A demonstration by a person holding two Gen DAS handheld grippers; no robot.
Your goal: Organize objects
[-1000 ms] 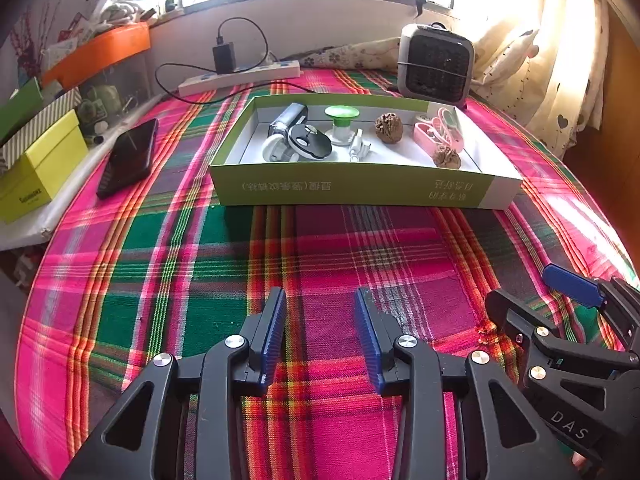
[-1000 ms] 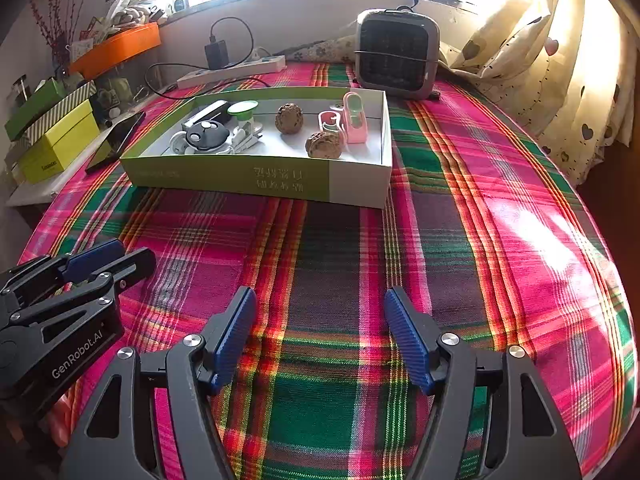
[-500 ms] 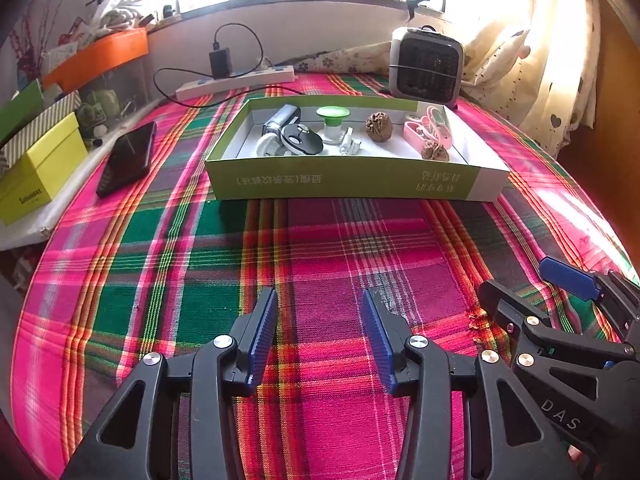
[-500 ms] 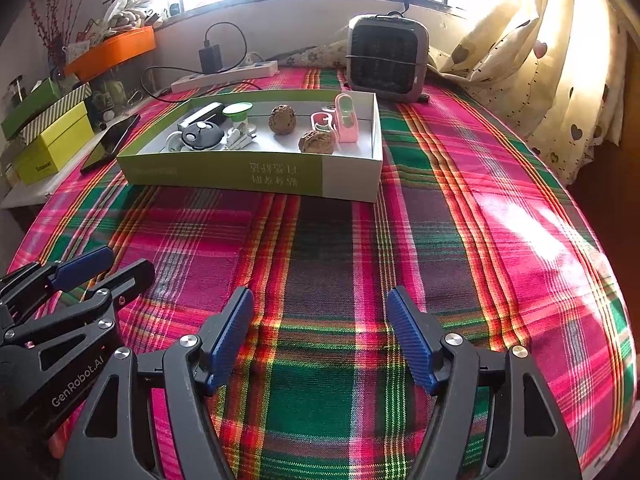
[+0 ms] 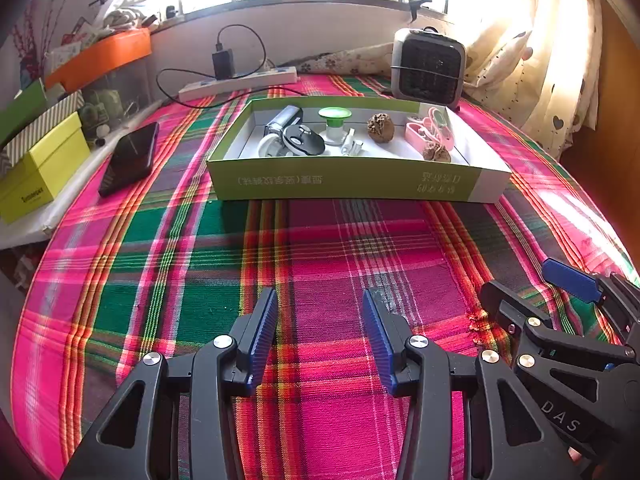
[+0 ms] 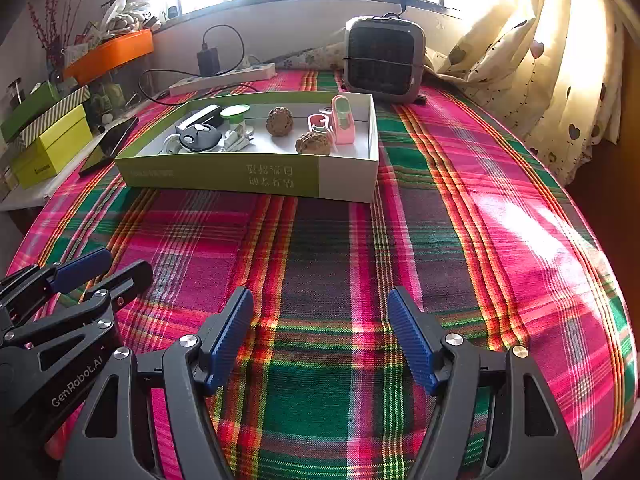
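Note:
A shallow green and white box (image 5: 348,184) stands on the plaid cloth toward the far side. It holds two walnuts (image 5: 381,128), a pink holder (image 5: 430,130), a green-capped piece (image 5: 335,118), a black round gadget (image 5: 304,142) and a silver device (image 5: 282,120). My left gripper (image 5: 320,296) is open over bare cloth, well short of the box, with nothing between its blue pads. My right gripper (image 6: 320,294) is open too, wider, and also empty. The two hang side by side: the right gripper (image 5: 520,280) shows at the left view's edge, the left gripper (image 6: 124,262) at the right view's edge.
A black phone (image 5: 130,156) lies left of the box. A small heater (image 5: 428,66) and a power strip (image 5: 240,82) stand behind it. Yellow and green boxes (image 5: 40,168) and an orange tray (image 5: 100,58) line the left side; a curtain (image 5: 532,52) hangs at right.
The left gripper's jaws have spread wider. The right gripper and the objects in the box look the same.

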